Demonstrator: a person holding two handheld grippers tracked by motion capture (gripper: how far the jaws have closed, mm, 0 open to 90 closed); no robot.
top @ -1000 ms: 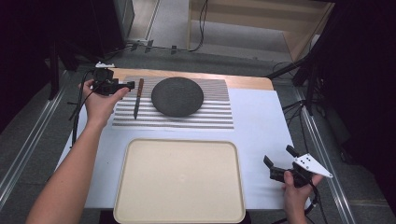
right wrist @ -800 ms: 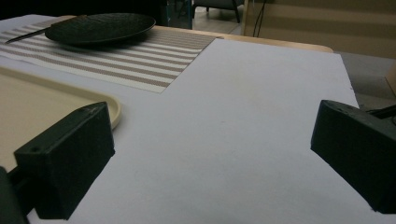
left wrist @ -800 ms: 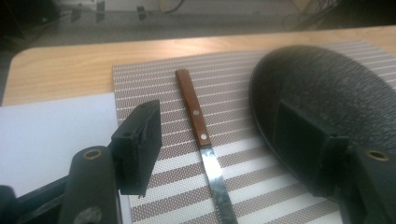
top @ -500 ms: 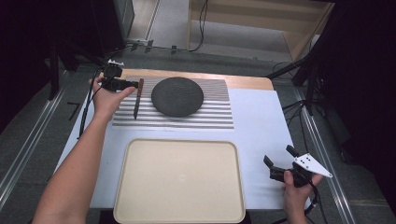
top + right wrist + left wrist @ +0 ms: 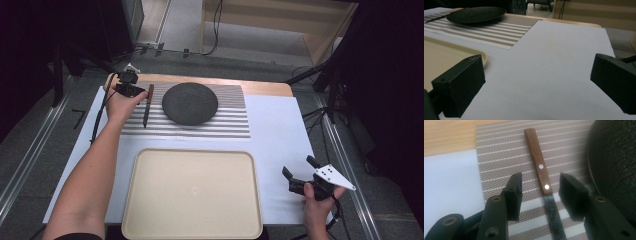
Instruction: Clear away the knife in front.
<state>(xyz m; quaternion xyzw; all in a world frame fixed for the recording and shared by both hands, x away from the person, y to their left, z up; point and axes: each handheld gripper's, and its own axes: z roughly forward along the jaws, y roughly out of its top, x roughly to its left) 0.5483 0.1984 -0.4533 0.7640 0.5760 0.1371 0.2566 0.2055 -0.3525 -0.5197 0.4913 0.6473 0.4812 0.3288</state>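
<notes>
Change: over the last second the left gripper [image 5: 540, 195] has moved from the outer edge of the striped mat [image 5: 227, 120] in over the knife [image 5: 541, 173], and now hangs just above it.
Left jaws: apart, one on each side of the knife where the wooden handle meets the blade; neither pad touches it yet.
Knife: flat on the mat, just beside the dark plate [image 5: 190, 103], on the side away from the right gripper [image 5: 297, 176], handle toward the mat's far edge.
Meaning: judging by this, the reach is done and the grasp is next; closing here should catch the lower handle.
Right gripper: unmoved, jaws wide apart with nothing between them, on the white sheet well apart from the mat, just beside the cream tray [image 5: 192, 195].
Hard to see: from above the hand covers the left jaws. The blade tip runs off the bottom of the left gripper view. How high the pads sit over the mat cannot be told.
</notes>
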